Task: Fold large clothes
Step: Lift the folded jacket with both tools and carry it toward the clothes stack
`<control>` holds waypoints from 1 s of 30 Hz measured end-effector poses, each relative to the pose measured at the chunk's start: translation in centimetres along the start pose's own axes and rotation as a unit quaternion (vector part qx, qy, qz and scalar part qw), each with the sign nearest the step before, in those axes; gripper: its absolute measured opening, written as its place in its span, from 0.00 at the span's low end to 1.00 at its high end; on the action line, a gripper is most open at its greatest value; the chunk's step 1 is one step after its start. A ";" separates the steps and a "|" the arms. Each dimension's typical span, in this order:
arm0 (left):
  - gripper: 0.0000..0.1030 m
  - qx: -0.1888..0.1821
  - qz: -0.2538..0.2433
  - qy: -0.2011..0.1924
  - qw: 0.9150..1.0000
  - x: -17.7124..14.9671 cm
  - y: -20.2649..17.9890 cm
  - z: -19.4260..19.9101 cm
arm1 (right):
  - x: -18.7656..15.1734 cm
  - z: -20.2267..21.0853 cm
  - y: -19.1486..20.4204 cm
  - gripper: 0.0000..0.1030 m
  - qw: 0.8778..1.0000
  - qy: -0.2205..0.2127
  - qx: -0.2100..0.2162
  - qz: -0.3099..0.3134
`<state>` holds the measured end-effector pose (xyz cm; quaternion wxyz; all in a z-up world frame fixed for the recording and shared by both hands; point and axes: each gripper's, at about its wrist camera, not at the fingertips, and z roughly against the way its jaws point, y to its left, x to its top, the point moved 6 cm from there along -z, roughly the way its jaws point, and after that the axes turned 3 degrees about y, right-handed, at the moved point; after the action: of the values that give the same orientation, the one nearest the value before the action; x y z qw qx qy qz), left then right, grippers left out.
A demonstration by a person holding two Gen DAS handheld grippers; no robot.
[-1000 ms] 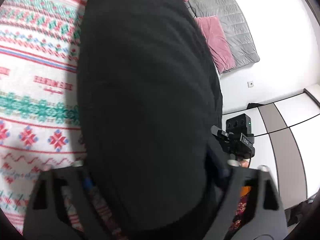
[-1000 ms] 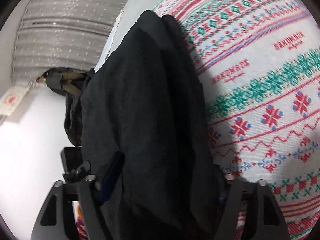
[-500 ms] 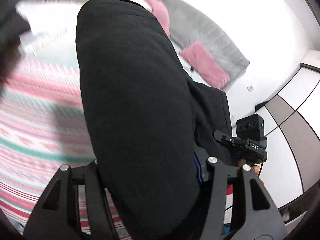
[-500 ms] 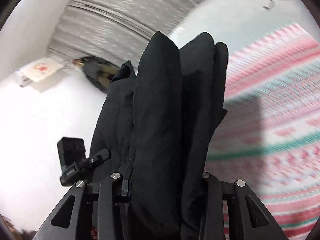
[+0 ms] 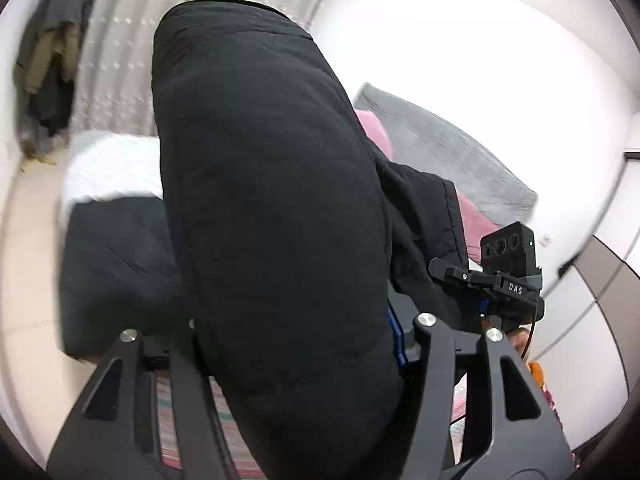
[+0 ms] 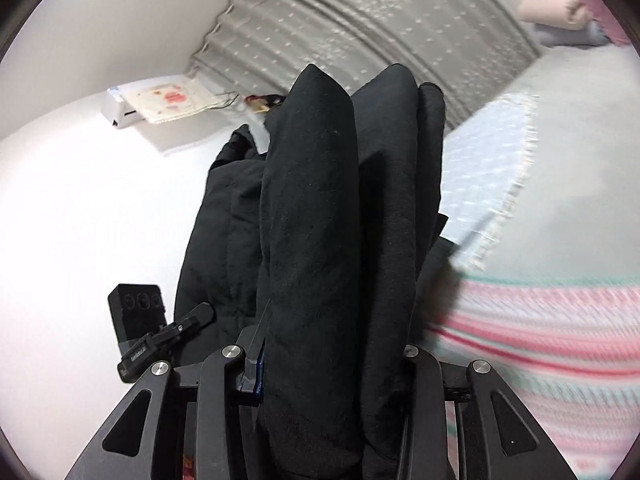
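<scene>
A big black padded garment [image 5: 272, 200] fills the middle of the left wrist view, bunched thick between the fingers of my left gripper [image 5: 296, 340], which is shut on it. More of it spreads dark at lower left [image 5: 112, 260]. In the right wrist view the same garment [image 6: 312, 220] stands in several folded layers between the fingers of my right gripper [image 6: 328, 360], also shut on it. Both grippers hold it lifted above the bed. Each view shows the other gripper's black camera block [image 5: 508, 248] [image 6: 136, 312] close beside the cloth. The fingertips are hidden in the fabric.
A red, green and white patterned blanket [image 6: 540, 340] covers the bed below, with a pale blue cloth [image 6: 480, 168] beyond it. Grey curtain [image 6: 360, 40] at the back, hanging coats [image 5: 48, 60] far left. Pink pillow [image 5: 372, 128], grey quilt [image 5: 440, 152], wardrobe doors [image 5: 600, 300] on the right.
Both grippers closed tighter on the black garment and rose with it off the patterned blanket. The views tilted up from the bed toward the curtain and walls.
</scene>
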<state>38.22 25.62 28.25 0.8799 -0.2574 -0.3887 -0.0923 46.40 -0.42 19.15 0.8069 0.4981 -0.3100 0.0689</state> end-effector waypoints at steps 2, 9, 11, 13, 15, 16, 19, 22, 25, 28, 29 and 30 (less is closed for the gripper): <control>0.58 0.012 0.009 -0.010 1.000 2.9 3.9 0.4 | 2.2 -4.7 1.2 0.37 1.000 0.007 0.007 0.009; 0.72 0.055 0.073 0.003 0.996 4.8 19.3 -6.2 | 6.8 -21.1 -1.4 0.42 0.999 0.036 -0.002 0.008; 0.78 0.071 0.117 0.019 0.990 2.1 24.6 -8.8 | 6.0 -26.0 -4.9 0.47 0.998 0.051 -0.027 -0.006; 0.81 0.093 0.194 0.061 0.975 -2.1 30.8 -13.6 | 3.0 -29.7 -10.3 0.48 0.993 0.079 -0.075 -0.036; 0.84 0.063 0.268 0.065 0.959 -6.1 35.0 -16.7 | 0.2 -30.4 -15.1 0.58 0.988 0.093 -0.106 -0.065; 0.84 0.035 0.290 0.047 0.955 -6.9 35.7 -16.9 | -0.7 -31.2 -17.0 0.60 0.987 0.091 -0.107 -0.084; 0.84 -0.001 0.303 0.003 0.953 -7.6 36.3 -15.6 | -1.2 -31.3 -18.4 0.62 0.988 0.079 -0.092 -0.095; 0.84 0.077 0.259 0.002 0.963 -7.0 35.1 -13.6 | -0.9 -30.1 -18.0 0.62 0.987 0.074 -0.106 -0.092; 0.83 0.132 0.186 -0.016 0.974 -6.8 33.7 -10.0 | -0.1 -27.4 -14.7 0.64 0.988 0.057 -0.130 -0.057; 0.84 0.153 0.106 -0.036 0.982 -7.0 29.8 -7.6 | 1.0 -26.3 -10.1 0.64 0.982 0.044 -0.179 0.039; 0.84 0.153 0.087 -0.034 0.984 -7.3 28.7 -7.3 | 0.5 -26.2 -9.0 0.64 0.979 0.043 -0.185 0.070; 0.84 0.152 0.076 -0.027 0.985 -7.6 28.0 -7.6 | -0.3 -26.0 -7.9 0.64 0.977 0.043 -0.189 0.093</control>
<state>48.01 45.18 7.73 0.9025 -0.1522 -0.4007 0.0415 60.69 17.74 4.79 0.8890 0.3020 -0.3276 0.1055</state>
